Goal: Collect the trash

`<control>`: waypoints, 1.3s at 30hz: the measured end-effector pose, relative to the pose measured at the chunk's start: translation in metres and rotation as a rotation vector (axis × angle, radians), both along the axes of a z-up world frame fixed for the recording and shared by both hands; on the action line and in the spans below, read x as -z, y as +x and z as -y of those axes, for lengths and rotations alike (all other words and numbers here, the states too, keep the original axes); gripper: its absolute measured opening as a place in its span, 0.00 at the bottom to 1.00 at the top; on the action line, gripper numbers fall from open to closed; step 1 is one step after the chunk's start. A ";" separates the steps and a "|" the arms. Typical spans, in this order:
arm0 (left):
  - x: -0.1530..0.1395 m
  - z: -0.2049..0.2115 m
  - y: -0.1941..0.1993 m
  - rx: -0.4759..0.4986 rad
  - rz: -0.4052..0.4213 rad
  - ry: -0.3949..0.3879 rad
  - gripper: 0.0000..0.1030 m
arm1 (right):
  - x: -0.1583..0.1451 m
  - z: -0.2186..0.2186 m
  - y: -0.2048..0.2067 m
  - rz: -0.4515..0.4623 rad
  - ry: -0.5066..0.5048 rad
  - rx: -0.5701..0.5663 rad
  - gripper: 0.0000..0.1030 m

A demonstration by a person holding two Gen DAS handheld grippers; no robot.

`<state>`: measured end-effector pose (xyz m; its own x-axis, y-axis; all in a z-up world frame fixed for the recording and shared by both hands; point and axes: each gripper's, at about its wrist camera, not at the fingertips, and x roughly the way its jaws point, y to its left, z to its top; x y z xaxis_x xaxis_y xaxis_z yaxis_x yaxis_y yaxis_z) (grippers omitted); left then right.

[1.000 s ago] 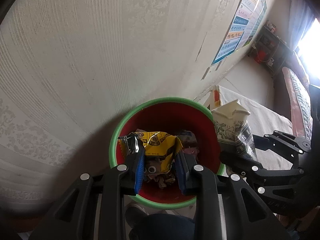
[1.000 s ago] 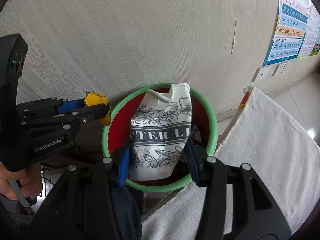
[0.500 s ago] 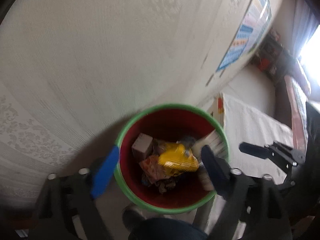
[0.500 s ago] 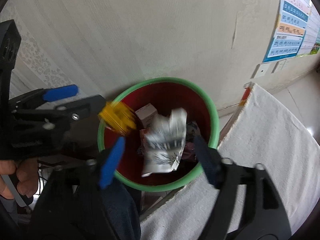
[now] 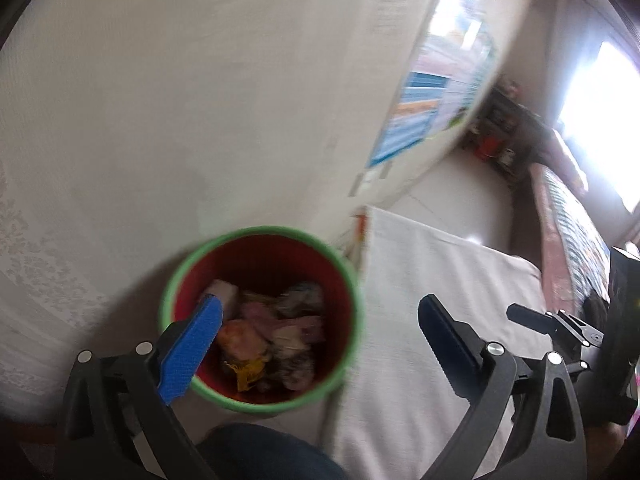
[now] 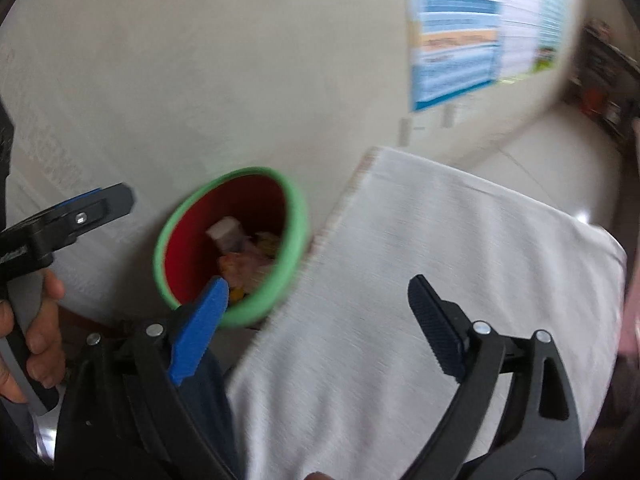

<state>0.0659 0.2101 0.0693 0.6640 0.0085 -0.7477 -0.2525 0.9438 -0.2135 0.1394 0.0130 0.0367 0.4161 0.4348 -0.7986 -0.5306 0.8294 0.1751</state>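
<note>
Trash, a blurred heap of crumpled wrappers (image 5: 264, 340), lies inside the red, green-rimmed round bin (image 5: 352, 280). Your left gripper (image 5: 316, 340) and right gripper (image 6: 320, 324) gape wide, apparently empty; left is nearer.

Lower centre of the left wrist view, the red bin (image 5: 262, 240) stands hemmed in: wall (image 5: 160, 100) behind, white cloth-covered surface (image 5: 432, 280) touching its right rim. Its mouth is unobstructed from above, trash (image 5: 272, 332) heaped inside.
</note>
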 end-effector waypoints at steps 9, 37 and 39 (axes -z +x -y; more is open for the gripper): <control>0.008 0.125 -0.017 0.200 0.084 0.070 0.92 | -0.012 0.128 -0.047 0.164 -0.036 0.239 0.95; 0.065 0.213 -0.062 0.354 0.167 0.184 0.92 | 0.032 0.225 -0.121 0.287 -0.107 0.453 0.95; 0.066 0.213 -0.062 0.356 0.166 0.183 0.92 | 0.035 0.225 -0.120 0.279 -0.114 0.453 0.95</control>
